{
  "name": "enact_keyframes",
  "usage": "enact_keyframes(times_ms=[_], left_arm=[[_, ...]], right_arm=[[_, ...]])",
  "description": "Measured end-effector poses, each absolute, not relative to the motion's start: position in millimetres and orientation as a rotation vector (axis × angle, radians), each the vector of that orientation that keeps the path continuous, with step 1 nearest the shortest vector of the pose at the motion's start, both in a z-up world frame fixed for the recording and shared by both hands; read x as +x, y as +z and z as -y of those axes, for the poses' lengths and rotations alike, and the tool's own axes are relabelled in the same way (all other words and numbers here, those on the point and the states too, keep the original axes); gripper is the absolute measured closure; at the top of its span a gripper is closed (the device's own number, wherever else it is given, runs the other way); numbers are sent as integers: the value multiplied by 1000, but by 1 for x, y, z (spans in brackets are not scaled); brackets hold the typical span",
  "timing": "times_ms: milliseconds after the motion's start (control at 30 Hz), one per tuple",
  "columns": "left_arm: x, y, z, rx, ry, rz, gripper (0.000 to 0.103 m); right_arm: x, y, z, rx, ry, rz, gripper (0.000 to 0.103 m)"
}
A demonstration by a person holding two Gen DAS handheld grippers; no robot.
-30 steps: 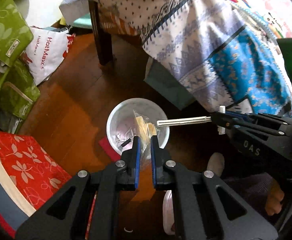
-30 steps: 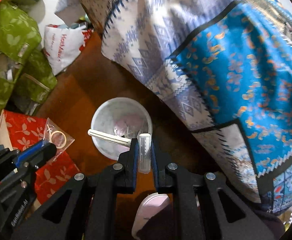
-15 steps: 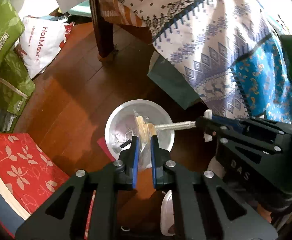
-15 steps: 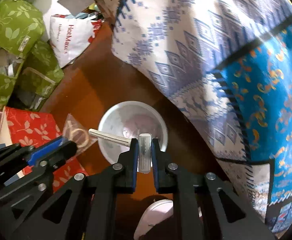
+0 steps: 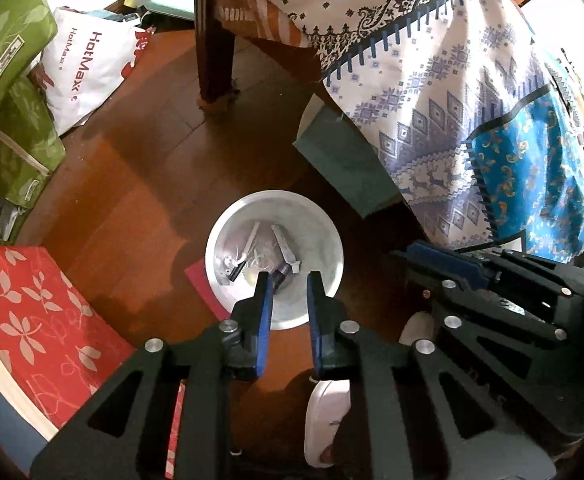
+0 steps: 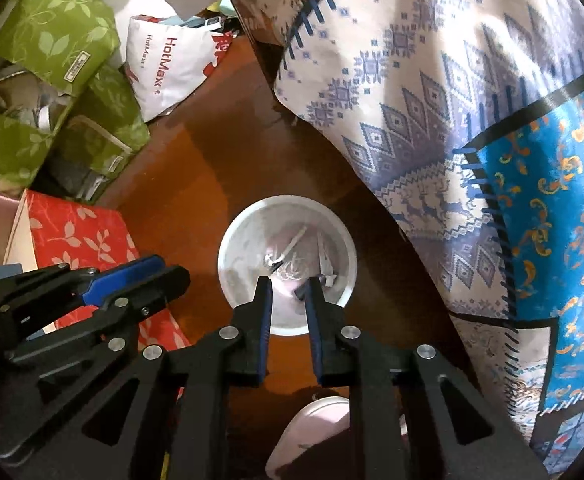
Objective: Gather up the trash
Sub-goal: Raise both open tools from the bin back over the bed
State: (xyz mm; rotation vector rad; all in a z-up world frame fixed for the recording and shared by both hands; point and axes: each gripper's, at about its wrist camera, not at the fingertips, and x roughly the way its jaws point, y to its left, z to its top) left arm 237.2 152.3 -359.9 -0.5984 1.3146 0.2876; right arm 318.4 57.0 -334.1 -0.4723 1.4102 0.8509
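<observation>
Setting: a dark wooden floor [image 5: 140, 184] beside a table draped in a patterned cloth [image 5: 431, 92], with green bags [image 5: 8, 52] and a white HotMax bag [image 5: 88, 68] at the far left.
Trash bin: a small round white bin [image 5: 323, 236] stands on the floor, directly below and just ahead of both grippers; also seen from the right wrist [image 6: 236, 248].
Trash inside: a white razor-like stick [image 5: 286, 250] lies at the bottom, its long axis running from far to near and angled slightly to the right, beside small white scraps [image 5: 238, 258] to its left.
Left gripper [image 5: 288, 278]: jaws spread apart, nothing between them, tips over the near rim of the bin.
Right gripper [image 6: 288, 282]: jaws likewise spread and empty, tips over the near part of the bin; it also shows at the right of the left wrist view [image 5: 443, 258].
Key relation: the bin's opening sits straight ahead of both tool tips, so both are about equally near; the left gripper lies to the left of the right one, close beside it.
Judgement: both loads appear to be in the bin, so the next move probably means lifting away to find more trash; none is clearly visible on the nearby floor.
Other: a red leaf-print box [image 5: 32, 312] at near left, a pale slipper [image 5: 325, 420] at the bottom edge.
</observation>
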Motion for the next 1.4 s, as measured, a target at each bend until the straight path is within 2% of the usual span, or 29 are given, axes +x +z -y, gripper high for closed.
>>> enact_keyframes(times_ms=[300, 533, 933, 1233, 1333, 1400], left_arm=[[225, -331, -146, -589, 292, -1262, 85], [209, -273, -133, -524, 302, -1142, 85], [184, -152, -81, -374, 294, -871, 85], [197, -75, -27, -261, 247, -684, 85], [207, -55, -6, -237, 216, -633, 74], [216, -43, 9, -221, 195, -598, 63]], right_arm=[[317, -306, -45, -463, 838, -1349, 88], [310, -265, -19, -432, 854, -1261, 88], [301, -144, 64, -270, 863, -961, 88], [302, -67, 138, -106, 806, -746, 88], [307, -46, 165, -85, 761, -672, 88], [312, -33, 183, -77, 726, -624, 87]])
